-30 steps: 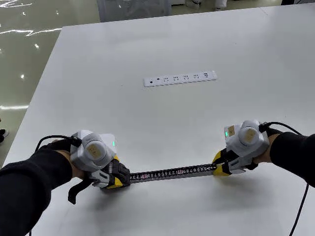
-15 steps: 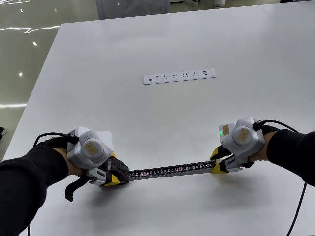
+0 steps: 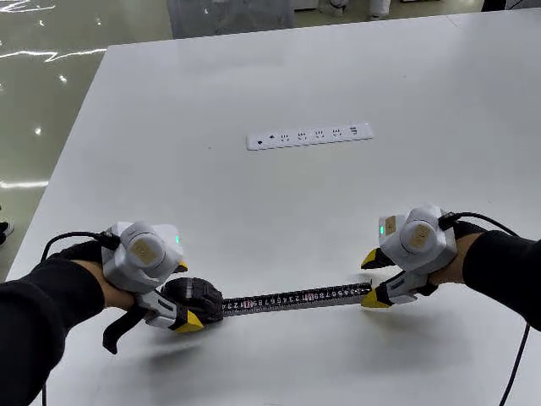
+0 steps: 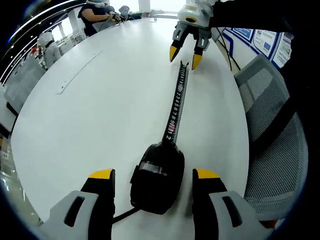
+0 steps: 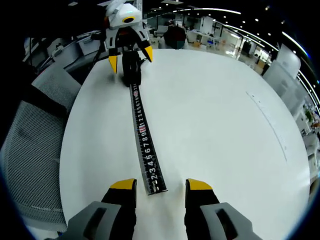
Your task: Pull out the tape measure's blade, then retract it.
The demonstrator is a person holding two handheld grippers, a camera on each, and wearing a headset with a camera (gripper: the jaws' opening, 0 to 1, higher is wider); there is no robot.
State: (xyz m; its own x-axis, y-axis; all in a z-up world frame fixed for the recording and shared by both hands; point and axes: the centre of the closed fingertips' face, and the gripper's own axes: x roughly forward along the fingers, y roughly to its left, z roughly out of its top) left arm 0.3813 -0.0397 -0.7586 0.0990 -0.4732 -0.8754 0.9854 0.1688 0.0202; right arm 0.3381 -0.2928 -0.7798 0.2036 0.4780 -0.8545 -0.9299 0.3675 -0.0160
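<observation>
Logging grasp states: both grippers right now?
Left gripper: open, straddling the tape measure case.
Right gripper: open, blade end loose by its jaw tips.

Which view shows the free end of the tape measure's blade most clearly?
The right gripper view: the blade's end lies close, between the open jaws, numbers readable. The left gripper view shows it far and small; the head view shows it beside the right gripper.

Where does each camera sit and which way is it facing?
Head view: headset, looking down at table, left gripper, right gripper; black sleeves show.
Left gripper view: on left gripper, facing along blade toward right gripper; own jaws straddle tape measure case.
Right gripper view: on right gripper, facing back toward left gripper; own jaws flank blade's tip.
All share the blade.
</observation>
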